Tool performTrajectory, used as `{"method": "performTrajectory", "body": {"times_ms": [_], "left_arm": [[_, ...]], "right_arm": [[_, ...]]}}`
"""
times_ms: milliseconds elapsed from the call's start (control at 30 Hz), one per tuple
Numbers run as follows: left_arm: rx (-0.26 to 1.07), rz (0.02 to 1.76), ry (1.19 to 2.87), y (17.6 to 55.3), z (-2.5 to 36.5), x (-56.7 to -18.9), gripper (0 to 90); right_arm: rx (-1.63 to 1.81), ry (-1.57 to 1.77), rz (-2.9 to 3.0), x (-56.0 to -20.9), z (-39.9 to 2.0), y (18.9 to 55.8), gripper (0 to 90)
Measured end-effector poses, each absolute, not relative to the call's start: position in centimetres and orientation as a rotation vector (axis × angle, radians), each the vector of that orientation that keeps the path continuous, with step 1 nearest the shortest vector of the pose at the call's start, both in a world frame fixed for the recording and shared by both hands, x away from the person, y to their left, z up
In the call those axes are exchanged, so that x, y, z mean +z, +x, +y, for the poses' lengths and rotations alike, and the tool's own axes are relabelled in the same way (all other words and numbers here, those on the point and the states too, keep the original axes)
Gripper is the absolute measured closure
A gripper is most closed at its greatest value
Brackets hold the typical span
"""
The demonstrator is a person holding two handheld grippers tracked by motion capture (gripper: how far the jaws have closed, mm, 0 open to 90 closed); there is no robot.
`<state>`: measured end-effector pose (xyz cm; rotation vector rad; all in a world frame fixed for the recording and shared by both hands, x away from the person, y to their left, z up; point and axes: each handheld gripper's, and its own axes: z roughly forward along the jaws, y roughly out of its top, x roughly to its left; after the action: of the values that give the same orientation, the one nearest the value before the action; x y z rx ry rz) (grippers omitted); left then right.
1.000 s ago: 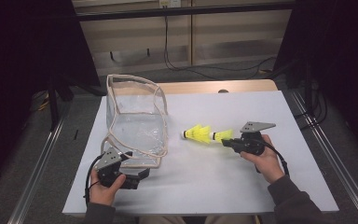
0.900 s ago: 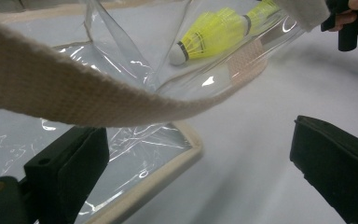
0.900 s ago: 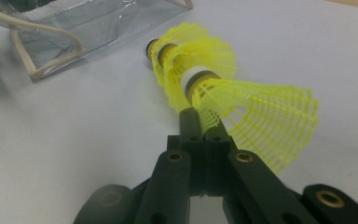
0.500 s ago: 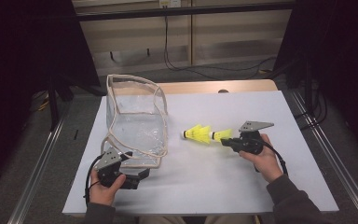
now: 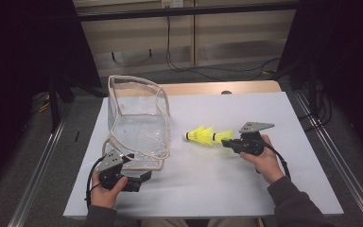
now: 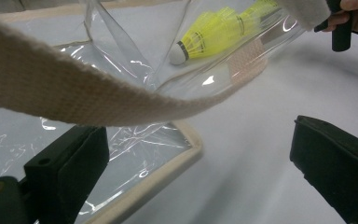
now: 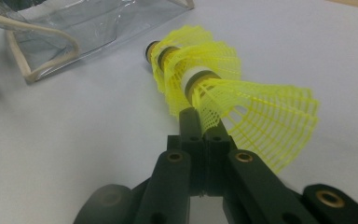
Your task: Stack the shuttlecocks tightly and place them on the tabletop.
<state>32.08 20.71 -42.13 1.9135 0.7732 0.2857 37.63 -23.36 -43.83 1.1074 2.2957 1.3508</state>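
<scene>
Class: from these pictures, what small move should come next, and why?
Probably carry the stacked yellow mesh shuttlecocks toward the clear plastic bag with cream trim: the right tongs are shut on their skirt, and the left tongs stand open by the bag's mouth.

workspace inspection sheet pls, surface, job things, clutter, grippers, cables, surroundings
surface: white table top, a wooden strip along its far edge.
job's things: clear plastic bag with cloth trim, standing at the left, mouth toward the person; stack of yellow shuttlecocks to its right, outside the bag, cork end toward it.
clutter: nothing seen.
grippers: left gripper jaws apart at the bag's near rim, one jaw under the plastic; right gripper shut on the skirt of the rear shuttlecock.
cables: a black cable trails from each gripper; more cables on the floor beyond the table.
surroundings: metal rails at both sides, dark curtains, a pale back wall.
</scene>
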Motion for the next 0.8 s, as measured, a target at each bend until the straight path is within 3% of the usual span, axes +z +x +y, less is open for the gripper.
{"method": "performTrajectory", "body": {"times_ms": [800], "left_arm": [[0.287, 0.776, 1.913, 32.1, 20.78, -42.16, 4.6]], "right_arm": [[1.35, 1.104, 2.311, -43.97, -22.47, 38.29, 89.8]]}}
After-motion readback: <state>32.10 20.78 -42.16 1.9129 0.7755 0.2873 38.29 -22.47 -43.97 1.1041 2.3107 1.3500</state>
